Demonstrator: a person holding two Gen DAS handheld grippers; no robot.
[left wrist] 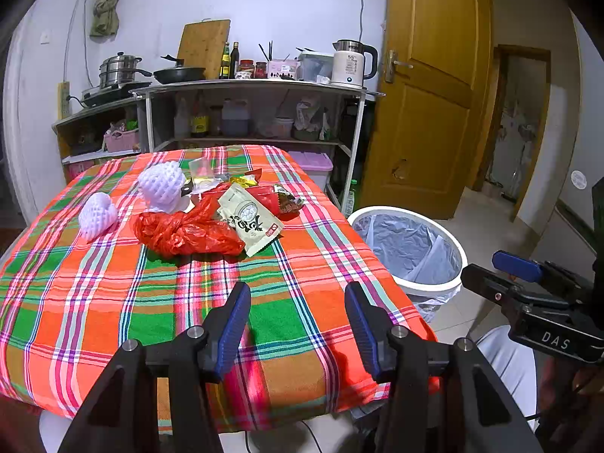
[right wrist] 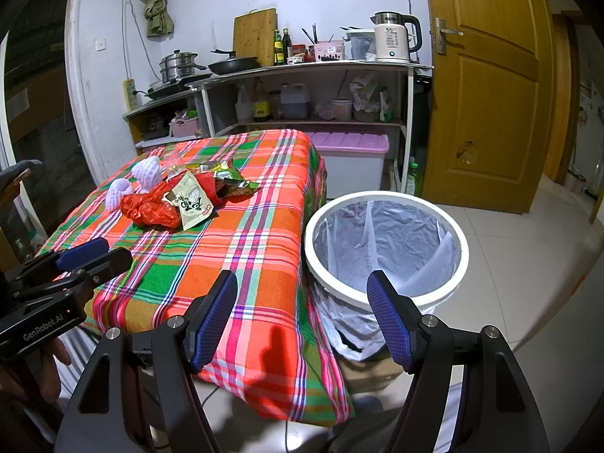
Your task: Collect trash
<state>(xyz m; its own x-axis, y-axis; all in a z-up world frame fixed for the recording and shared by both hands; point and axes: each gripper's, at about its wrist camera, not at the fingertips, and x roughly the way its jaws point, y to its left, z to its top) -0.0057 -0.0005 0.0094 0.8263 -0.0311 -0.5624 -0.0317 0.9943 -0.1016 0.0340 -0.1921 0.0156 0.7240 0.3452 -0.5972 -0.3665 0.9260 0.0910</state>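
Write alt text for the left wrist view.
The open left gripper hovers over a plaid tablecloth; ahead lies a trash pile: red plastic bag, snack wrappers and two white foam nets. A lined white bin stands at right.

I'm looking into a home kitchen. Ahead of my tools, beyond the table in its plaid cloth, a shelf unit stands against the wall with a kettle, a pan, a steamer pot, a cutting board and 2 bottles. To the right are a wooden door, a tiled floor and a lined bin.
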